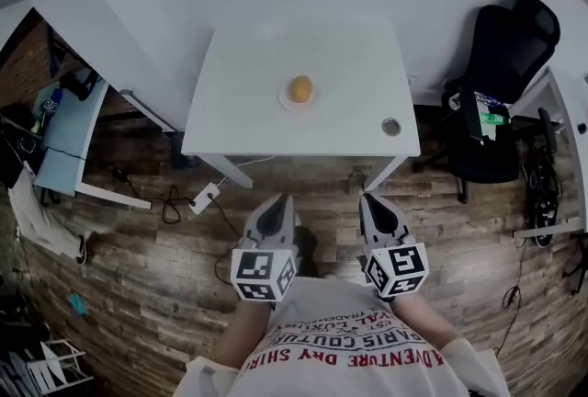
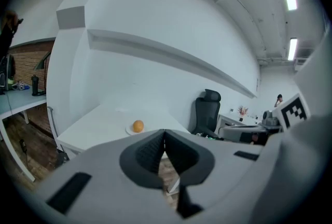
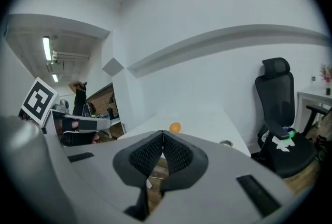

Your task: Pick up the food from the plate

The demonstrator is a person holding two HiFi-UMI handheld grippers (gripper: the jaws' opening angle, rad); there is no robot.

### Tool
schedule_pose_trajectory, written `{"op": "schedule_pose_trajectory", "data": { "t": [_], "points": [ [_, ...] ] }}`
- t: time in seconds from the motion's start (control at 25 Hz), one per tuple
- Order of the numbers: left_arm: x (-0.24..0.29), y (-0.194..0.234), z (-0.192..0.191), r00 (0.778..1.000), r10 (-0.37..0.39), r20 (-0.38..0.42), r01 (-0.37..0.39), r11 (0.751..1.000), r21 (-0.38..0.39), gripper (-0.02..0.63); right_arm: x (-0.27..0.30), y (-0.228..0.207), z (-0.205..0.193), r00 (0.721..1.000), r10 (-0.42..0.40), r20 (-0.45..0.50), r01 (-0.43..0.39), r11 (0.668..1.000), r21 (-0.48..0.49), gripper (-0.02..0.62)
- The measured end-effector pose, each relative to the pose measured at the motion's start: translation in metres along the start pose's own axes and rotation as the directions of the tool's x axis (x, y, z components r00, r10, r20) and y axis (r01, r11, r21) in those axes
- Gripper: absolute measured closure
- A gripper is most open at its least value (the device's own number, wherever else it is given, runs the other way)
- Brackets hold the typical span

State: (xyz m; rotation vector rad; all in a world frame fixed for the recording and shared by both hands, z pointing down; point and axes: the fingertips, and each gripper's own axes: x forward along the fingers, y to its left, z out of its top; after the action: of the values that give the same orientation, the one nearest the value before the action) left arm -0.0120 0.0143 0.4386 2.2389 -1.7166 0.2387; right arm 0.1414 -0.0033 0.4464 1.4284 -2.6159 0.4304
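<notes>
Head view: the left gripper (image 1: 275, 205) and right gripper (image 1: 373, 202), grey moulded shells with tapered dark tips, are held over the wood-plank floor (image 1: 138, 276), short of the white rectangular table (image 1: 239, 110). A round, orange-brown food item (image 1: 300, 89) sits on a small white plate (image 1: 284, 101) mid-table. Left gripper view: ribbed black pads (image 2: 148, 151) meet edge to edge, nothing between them. Right gripper view: textured pads (image 3: 148, 154) likewise closed and empty; the food item lies well ahead
</notes>
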Motion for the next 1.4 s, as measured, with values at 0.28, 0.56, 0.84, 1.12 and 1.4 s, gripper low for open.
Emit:
{"op": "schedule_pose_trajectory", "data": {
  "t": [0.28,0.56,0.84,1.12,1.4],
  "points": [
    [0.081,0.022,0.03,0.996,-0.092,0.007,0.092,0.996,0.009,0.6,0.058,-0.034,0.024,0.995,-0.093,0.033,0.093,0.996,0.004,0.583],
    [0.175,0.062,0.081,0.982,-0.189,0.001,0.188,0.977,0.101,0.6,0.149,-0.057,0.065,0.983,-0.175,0.048,0.175,0.985,0.01,0.582],
    [0.245,0.111,0.112,0.969,-0.246,-0.021,0.247,0.965,0.088,0.6,0.223,-0.075,0.094,0.969,-0.243,0.051,0.243,0.97,0.012,0.583],
    [0.278,0.135,0.101,0.969,-0.237,-0.071,0.24,0.97,0.036,0.6,0.26,-0.094,0.091,0.969,-0.249,-0.002,0.249,0.968,0.024,0.581],
    [0.306,0.151,0.091,0.984,-0.15,-0.099,0.15,0.989,-0.005,0.6,0.303,-0.11,0.096,0.989,-0.144,-0.021,0.145,0.988,0.045,0.583]
  ]
}}
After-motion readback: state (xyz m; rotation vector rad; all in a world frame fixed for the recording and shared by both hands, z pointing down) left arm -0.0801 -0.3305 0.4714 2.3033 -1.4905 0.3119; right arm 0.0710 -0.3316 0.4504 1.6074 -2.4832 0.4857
